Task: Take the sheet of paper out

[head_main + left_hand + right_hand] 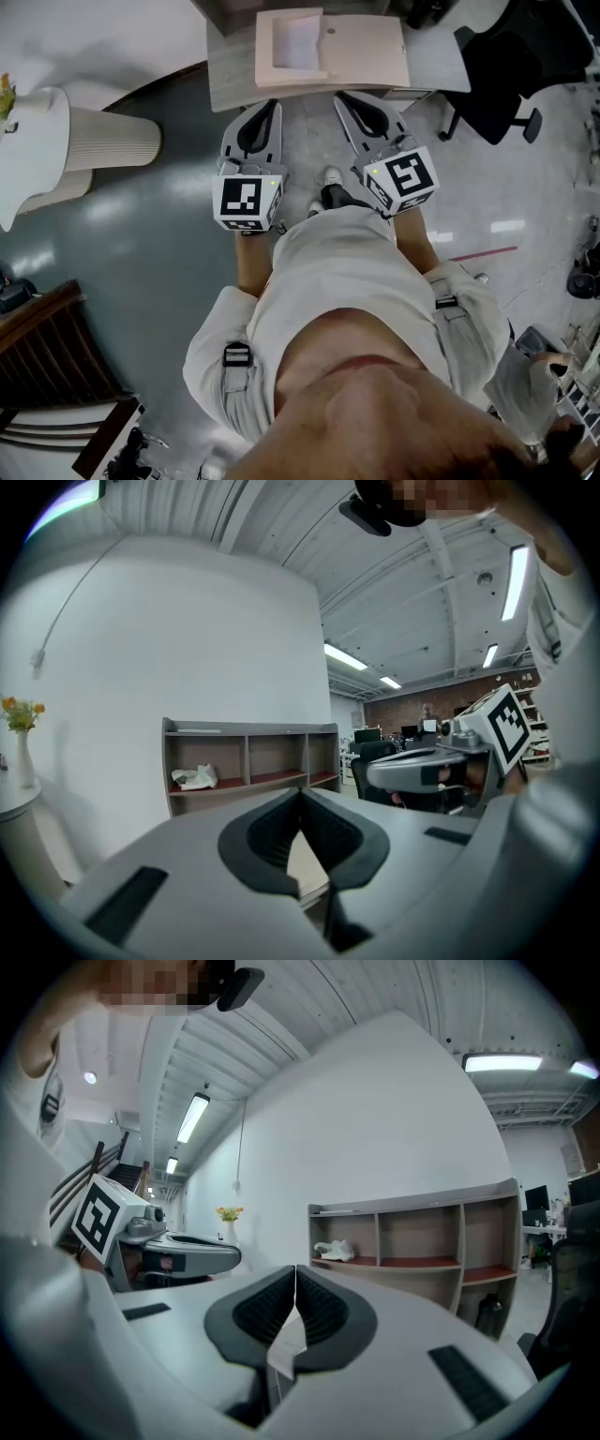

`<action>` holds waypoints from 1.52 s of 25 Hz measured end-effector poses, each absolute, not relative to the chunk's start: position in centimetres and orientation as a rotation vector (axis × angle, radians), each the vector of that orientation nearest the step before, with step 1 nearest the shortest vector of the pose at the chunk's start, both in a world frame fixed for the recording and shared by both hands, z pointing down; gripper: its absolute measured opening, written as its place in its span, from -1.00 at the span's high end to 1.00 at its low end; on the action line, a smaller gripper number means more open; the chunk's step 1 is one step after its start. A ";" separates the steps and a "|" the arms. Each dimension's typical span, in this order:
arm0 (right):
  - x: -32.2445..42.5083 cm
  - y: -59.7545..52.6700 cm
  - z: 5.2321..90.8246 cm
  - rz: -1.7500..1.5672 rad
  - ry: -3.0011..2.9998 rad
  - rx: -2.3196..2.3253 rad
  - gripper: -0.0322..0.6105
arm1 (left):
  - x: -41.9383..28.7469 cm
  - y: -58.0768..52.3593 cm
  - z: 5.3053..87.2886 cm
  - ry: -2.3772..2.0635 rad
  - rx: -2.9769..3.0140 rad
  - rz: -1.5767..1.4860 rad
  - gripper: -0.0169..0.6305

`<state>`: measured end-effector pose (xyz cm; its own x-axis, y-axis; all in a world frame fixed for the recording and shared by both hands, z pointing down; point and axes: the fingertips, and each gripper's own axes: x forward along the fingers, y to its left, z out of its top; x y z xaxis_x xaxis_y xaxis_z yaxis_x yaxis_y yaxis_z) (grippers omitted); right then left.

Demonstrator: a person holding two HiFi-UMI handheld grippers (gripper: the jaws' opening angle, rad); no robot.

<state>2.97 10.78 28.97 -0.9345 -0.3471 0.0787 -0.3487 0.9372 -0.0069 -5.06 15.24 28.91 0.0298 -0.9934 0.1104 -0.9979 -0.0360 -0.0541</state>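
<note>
— Left claw, nearest to its lens: how is it seen?
— Its jaws are pressed together at the tips, and nothing is held between them. The right claw is closed and empty in the same way.
— Where is the sheet of paper found?
— It is laid in the recess of a beige case on the grey counter, just ahead of both claws and not touched by them. Further off, an open shelf is set against the white wall, and a black chair is placed at the right.
</note>
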 end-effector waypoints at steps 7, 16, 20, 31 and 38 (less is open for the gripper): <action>2.5 6.9 28.3 0.028 -3.035 0.513 0.83 | -5.6 11.8 28.3 -2.188 2.201 0.195 0.90; 3.3 3.7 28.3 0.054 -3.049 0.477 0.83 | -5.6 9.3 28.3 -2.231 2.138 0.216 0.90; 3.7 2.6 29.0 0.093 -3.041 0.487 0.83 | -5.6 8.6 28.6 -2.224 2.129 0.234 0.90; 2.3 0.8 29.6 0.101 -3.018 0.515 0.83 | -6.8 6.4 28.8 -2.180 2.176 0.241 0.90; -0.1 -1.4 29.3 0.069 -2.978 0.598 0.83 | -9.9 3.6 28.8 -2.115 2.241 0.211 0.90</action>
